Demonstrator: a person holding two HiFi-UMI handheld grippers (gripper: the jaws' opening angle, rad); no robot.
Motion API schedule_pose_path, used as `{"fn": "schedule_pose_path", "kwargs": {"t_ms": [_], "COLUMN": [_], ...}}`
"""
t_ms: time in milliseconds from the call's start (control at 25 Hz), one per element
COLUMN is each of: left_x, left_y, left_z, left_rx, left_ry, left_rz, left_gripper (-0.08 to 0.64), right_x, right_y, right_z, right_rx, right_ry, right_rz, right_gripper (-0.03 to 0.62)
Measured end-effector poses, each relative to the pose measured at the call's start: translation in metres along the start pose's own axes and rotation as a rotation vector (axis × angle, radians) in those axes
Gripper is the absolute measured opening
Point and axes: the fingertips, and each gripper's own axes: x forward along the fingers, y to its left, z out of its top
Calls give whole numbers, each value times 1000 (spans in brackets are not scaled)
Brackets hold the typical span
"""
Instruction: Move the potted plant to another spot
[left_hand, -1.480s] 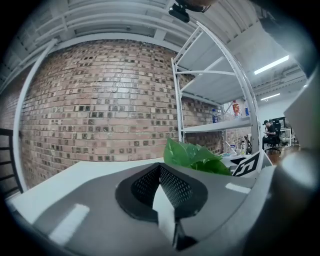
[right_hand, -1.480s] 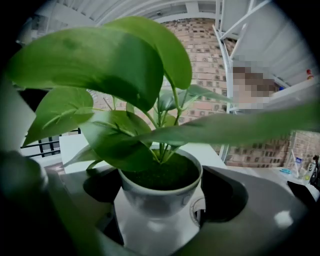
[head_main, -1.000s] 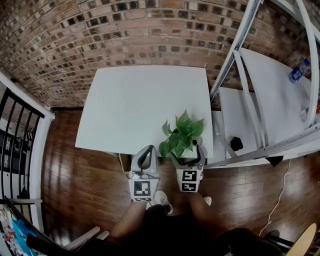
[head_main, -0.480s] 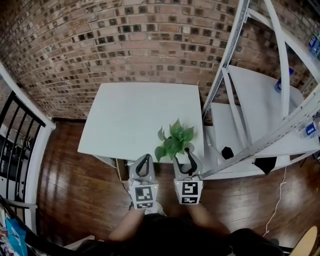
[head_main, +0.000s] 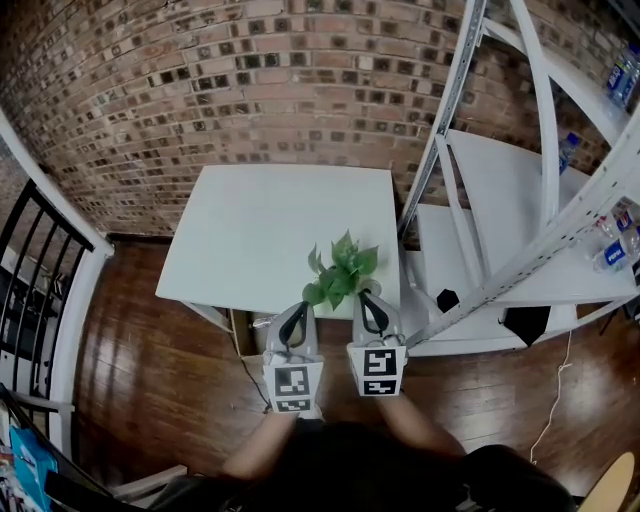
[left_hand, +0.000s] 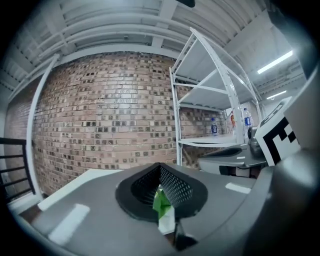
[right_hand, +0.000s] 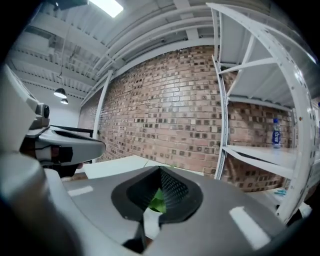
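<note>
My left gripper (head_main: 297, 308) and right gripper (head_main: 367, 297) are pressed together, empty. I should spread both, then clasp the potted plant (head_main: 338, 272) low and upright.

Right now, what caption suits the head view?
Left gripper and right gripper flank a potted plant at the white table's near edge.

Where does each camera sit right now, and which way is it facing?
Head view: on the person's head, facing steeply down at the table and potted plant; shows forearms, left gripper, right gripper.
Left gripper view: on the left gripper, facing the brick wall and rack; its shut fingers fill the foreground.
Right gripper view: on the right gripper, facing that wall; shut fingers below.
Shared: both gripper views see a plant leaf through the fingers.
</note>
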Motion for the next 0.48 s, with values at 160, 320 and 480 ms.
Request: {"fn": "schedule_pose_path", "kwargs": {"t_ms": [160, 320, 480], "left_x": [2, -2, -4], "left_y": [-12, -19, -25], "left_z": [7, 9, 10], "left_rx": [-23, -21, -11], "left_ry": [-5, -9, -13], "left_rz": [-18, -22, -23], "left_gripper": [14, 14, 14], "right_x": [-7, -16, -23], "right_y": [-8, -8, -5], "right_z": [8, 10, 13], "right_rx": [12, 4, -13], "right_ry": [-14, -17, -23], "right_rz": [2, 3, 11], "right_gripper": [2, 2, 2]}}
